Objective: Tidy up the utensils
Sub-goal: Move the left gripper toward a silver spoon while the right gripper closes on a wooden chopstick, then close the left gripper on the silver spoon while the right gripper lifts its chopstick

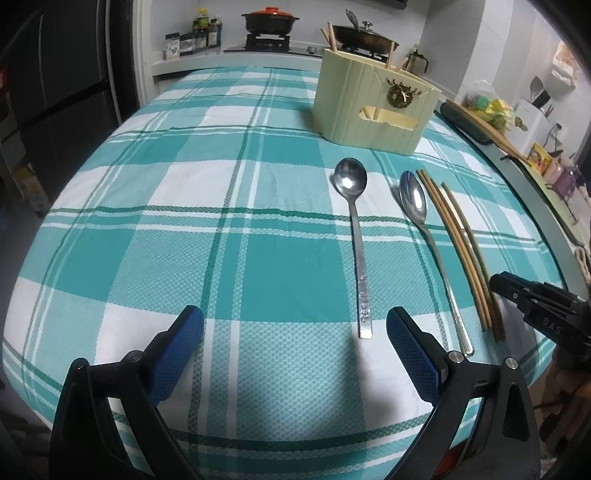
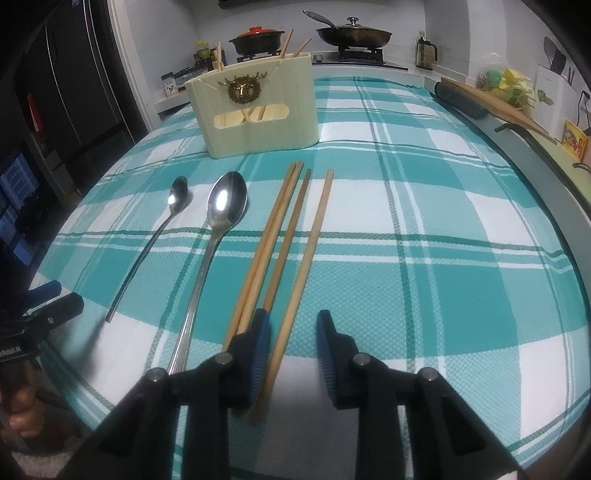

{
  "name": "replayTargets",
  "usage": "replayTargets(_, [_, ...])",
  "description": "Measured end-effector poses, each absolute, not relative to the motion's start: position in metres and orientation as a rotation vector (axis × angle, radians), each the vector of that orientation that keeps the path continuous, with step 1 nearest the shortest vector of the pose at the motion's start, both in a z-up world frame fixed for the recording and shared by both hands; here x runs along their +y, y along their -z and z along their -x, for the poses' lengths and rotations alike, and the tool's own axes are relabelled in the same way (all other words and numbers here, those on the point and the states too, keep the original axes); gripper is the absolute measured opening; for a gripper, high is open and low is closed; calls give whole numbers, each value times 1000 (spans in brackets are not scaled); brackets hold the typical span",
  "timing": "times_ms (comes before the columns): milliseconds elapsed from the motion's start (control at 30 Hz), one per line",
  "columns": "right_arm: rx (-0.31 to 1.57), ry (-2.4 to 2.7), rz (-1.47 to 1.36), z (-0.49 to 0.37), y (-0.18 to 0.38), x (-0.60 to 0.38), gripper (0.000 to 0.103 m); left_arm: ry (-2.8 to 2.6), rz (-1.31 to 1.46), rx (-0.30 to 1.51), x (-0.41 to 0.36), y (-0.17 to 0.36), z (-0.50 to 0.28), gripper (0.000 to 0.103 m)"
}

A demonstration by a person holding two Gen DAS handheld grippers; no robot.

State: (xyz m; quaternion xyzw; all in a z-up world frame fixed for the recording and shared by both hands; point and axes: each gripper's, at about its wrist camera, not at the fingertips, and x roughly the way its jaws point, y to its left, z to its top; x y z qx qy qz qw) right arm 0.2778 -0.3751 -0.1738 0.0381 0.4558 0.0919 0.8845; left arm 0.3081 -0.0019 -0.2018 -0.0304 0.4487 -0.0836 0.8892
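Two steel spoons lie side by side on the checked cloth: a round-bowled spoon (image 1: 356,229) (image 2: 155,236) and a longer oval spoon (image 1: 424,236) (image 2: 218,236). To their right lie several wooden chopsticks (image 1: 461,251) (image 2: 284,240). A cream utensil holder (image 1: 369,107) (image 2: 255,110) with a few chopsticks in it stands beyond them. My left gripper (image 1: 295,332) is open and empty, low over the cloth, left of the round spoon's handle. My right gripper (image 2: 293,332) is open, its jaws either side of the rightmost chopstick's near end.
The table (image 1: 184,221) carries a teal and white checked cloth. Behind it a stove holds a red-lidded pot (image 1: 269,20) and a pan (image 2: 352,35). A cutting board (image 2: 495,107) and clutter line the right counter. A dark fridge (image 1: 66,74) stands left.
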Motion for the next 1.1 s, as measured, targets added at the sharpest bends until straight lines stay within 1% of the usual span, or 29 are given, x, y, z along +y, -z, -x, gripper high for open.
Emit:
replayTargets(133, [974, -183, -52, -284, 182, -372, 21, 170, 61, 934, -2, 202, -308, 99])
replayTargets(233, [965, -161, -40, -286, 183, -372, 14, 175, 52, 938, -4, 202, -308, 99])
replayTargets(267, [966, -146, -44, -286, 183, -373, 11, 175, 46, 939, -5, 203, -308, 99])
replayTargets(300, [969, -126, -48, -286, 184, -375, 10, 176, 41, 940, -6, 203, -308, 99])
replayTargets(467, [981, -42, -94, -282, 183, -387, 10, 179, 29, 950, -11, 205, -314, 99])
replayTargets(600, [996, -16, -72, -280, 183, -385, 10, 179, 1, 960, -15, 205, -326, 99])
replayTargets(667, [999, -18, -87, -281, 183, -385, 13, 184, -13, 963, -18, 203, -334, 99])
replayTargets(933, [1014, -53, -79, -282, 182, -387, 13, 219, -140, 975, -47, 205, -376, 99])
replayTargets(1100, [1017, -69, -84, -280, 183, -389, 13, 260, -138, 1006, -62, 210, -403, 99])
